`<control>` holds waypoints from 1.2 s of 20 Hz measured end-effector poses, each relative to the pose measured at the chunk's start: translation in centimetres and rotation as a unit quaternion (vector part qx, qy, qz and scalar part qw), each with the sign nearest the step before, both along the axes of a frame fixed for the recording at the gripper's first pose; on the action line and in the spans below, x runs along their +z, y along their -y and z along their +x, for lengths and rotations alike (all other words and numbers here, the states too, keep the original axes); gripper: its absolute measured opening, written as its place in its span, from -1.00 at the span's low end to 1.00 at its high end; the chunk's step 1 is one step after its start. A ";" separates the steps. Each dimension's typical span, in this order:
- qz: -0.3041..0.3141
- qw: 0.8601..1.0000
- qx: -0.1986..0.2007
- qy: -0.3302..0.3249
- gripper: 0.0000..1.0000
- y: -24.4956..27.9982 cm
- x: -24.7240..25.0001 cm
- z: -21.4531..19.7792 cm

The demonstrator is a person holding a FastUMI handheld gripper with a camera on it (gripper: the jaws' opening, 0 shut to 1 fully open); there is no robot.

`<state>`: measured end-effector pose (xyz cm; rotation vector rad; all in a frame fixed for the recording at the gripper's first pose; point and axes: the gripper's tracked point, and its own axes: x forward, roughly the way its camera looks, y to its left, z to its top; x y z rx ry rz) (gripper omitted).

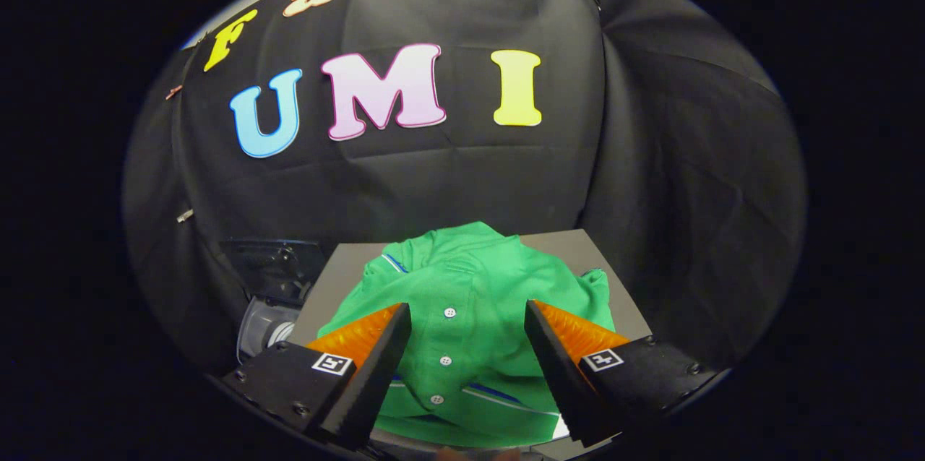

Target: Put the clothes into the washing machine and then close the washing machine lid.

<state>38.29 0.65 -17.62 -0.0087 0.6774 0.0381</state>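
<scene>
gripper (468,313): we see its two fingers spread wide apart, pinching nothing.
fingers (386,345): we see them hang over the shirt, one to each side of its button strip; whether their tips touch the cloth we cannot tell.
gap between the fingers: we see the shirt's front there, with three small white buttons (445,360) running in a line down the middle.
green shirt (470,280): we see it lying spread out flat on the table, collar end pointing away from us, a sleeve out to each side. thin blue and white stripes show at the collar and low on the front. it reaches from under the fingers to well beyond them.
table (574,248): we see a grey top under the shirt, bare at its far corners and along the sides.
washing machine (269,327): we see a grey rounded body just beside the table, past the left finger, low and partly hidden behind that finger.
lid (278,266): we see a clear, dark-tinted panel standing up above the machine, so it is open.
wall: we see black cloth behind the table and machine.
</scene>
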 end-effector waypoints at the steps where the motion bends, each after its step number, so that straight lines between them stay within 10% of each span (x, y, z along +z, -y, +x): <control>1: -0.002 1.000 -0.002 -0.012 0.99 0.0 -0.7 0.2; 10: -0.006 0.995 0.040 -0.095 0.98 -2.5 -4.8 0.6; 17: 0.020 0.995 0.019 -0.099 -0.75 -2.7 -4.9 1.3; 24: 0.001 0.997 0.021 -0.077 -0.76 -4.1 0.4 0.3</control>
